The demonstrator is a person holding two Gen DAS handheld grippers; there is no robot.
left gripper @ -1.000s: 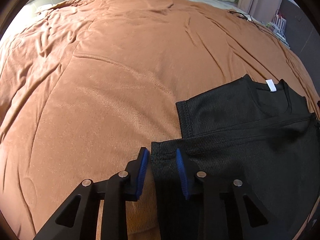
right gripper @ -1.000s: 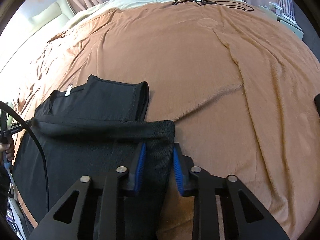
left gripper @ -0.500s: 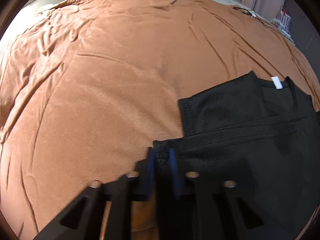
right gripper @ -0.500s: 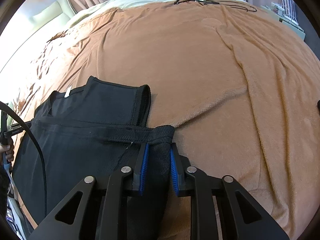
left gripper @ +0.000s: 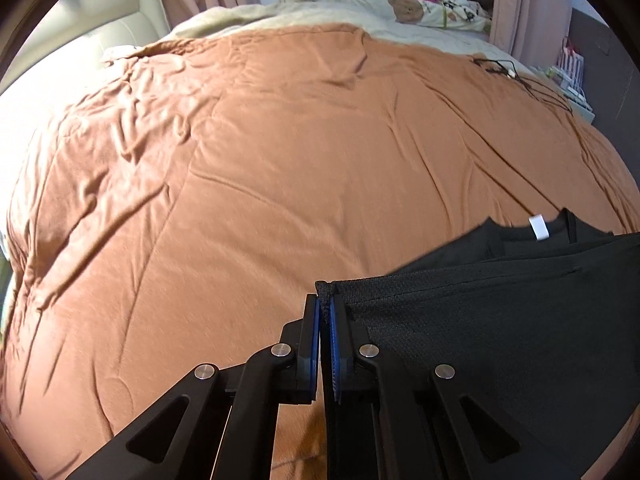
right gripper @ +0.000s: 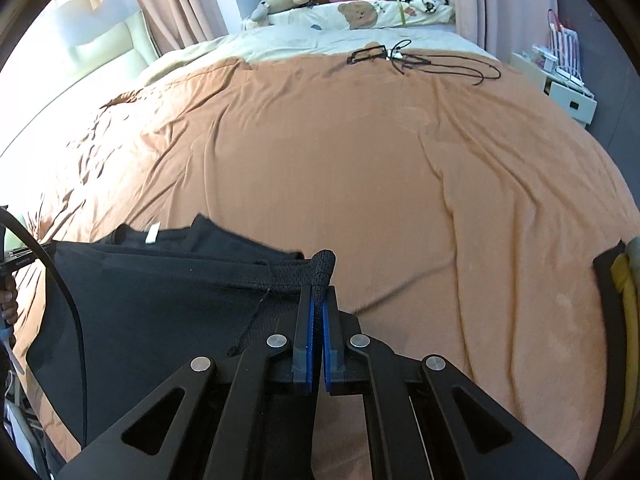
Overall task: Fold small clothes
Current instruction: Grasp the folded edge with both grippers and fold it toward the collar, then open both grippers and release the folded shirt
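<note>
A black mesh shirt with a white neck label lies partly folded on the brown bedspread. My left gripper is shut on the shirt's near left hem corner and holds it lifted off the bed. In the right wrist view the same shirt stretches to the left, and my right gripper is shut on its near right hem corner, also raised. The hem hangs taut between the two grippers. The cloth under the hem is hidden.
Black cables and a small device lie at the far end of the bedspread. Plush toys and pillows sit at the head of the bed. A white side table stands at the right. A hand shows at the left edge.
Both grippers went from open around the hem corners to shut on them, then rose, lifting the shirt's near edge off the bedspread. More of the room's far end came into view.
</note>
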